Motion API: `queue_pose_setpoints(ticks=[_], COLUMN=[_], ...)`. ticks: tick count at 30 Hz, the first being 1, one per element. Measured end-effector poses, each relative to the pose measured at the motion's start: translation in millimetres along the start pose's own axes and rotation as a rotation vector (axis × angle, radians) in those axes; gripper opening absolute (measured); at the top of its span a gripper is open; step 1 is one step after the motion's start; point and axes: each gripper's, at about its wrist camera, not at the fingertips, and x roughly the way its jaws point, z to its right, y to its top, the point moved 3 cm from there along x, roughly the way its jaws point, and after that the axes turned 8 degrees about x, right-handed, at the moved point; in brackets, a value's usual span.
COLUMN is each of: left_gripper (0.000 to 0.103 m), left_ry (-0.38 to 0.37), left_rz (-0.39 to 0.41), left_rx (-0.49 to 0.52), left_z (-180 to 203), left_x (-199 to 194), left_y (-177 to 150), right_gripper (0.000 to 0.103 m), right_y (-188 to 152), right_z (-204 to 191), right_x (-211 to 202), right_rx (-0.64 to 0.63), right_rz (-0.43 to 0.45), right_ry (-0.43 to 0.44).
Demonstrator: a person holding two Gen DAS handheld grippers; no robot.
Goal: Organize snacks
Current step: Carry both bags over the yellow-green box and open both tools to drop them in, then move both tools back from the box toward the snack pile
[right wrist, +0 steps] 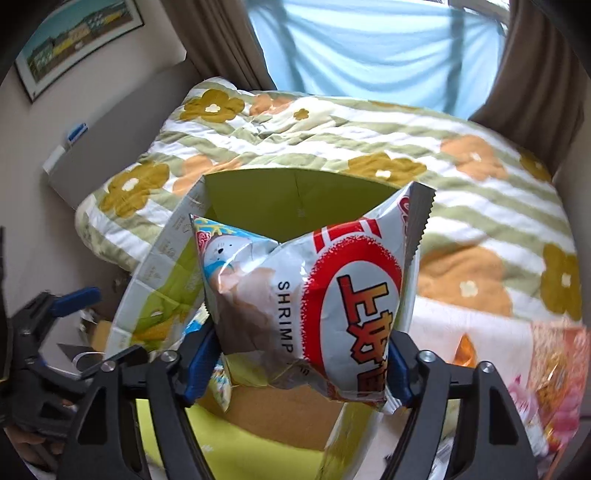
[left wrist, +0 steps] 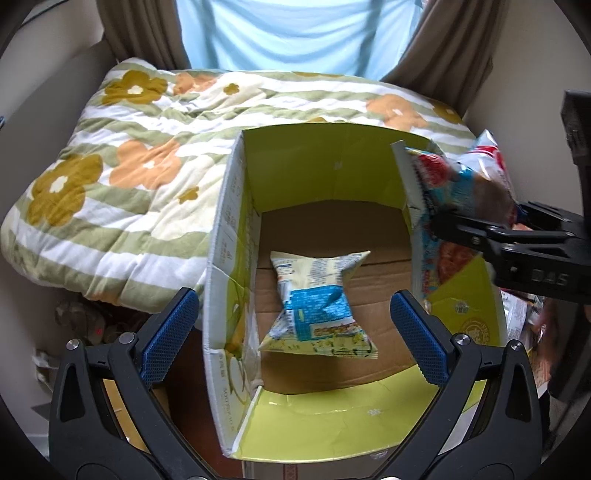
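An open cardboard box (left wrist: 229, 206) with yellow-green inner walls stands in front of a quilt. A yellow and blue snack bag (left wrist: 317, 302) lies flat on its brown floor. My left gripper (left wrist: 293, 299) hangs open above that bag, its blue pads well apart and touching nothing. My right gripper (left wrist: 484, 218) holds a silver and red shrimp snack bag (left wrist: 443, 177) over the box's right wall. In the right wrist view that shrimp snack bag (right wrist: 325, 295) fills the gap of my right gripper (right wrist: 299, 369), both pads against its sides, above the box (right wrist: 266, 199).
A flowered, green-striped quilt (left wrist: 122, 177) lies behind and left of the box. Several more snack packets (right wrist: 554, 350) lie at the right. A person's light blue shirt (left wrist: 295, 33) and brown curtains (right wrist: 214, 40) are beyond. Cluttered floor shows at the left (left wrist: 81, 325).
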Motion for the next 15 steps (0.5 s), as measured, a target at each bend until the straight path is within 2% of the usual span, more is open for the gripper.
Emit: queue_pose_setpoints(ticks=[1,3,7,15], left_gripper=[0.103,0.103,0.103,0.103], left_ry=[0.002,0.009,0.023,0.020], left_rz=[0.003,0.007,0.010,0.022], left_rx=[-0.002,-0.003,0.004,0.008], left_z=[-2,-3,-3,-3], left_x=[-1,-3,-7,-16], left_y=[0,-1,-3,-7], right_gripper=[0.095,0.103,0.103,0.103], right_y=[2,4,2,-17], right_z=[-1,-1,6,9], right_x=[2,4,1,-12], right_rx=[-0.014,-0.037,0.007,0.066], right_rz=[0.004,0.015,0.038,0.008], right_ry=[-0.013,-0.028,-0.018,-0.040])
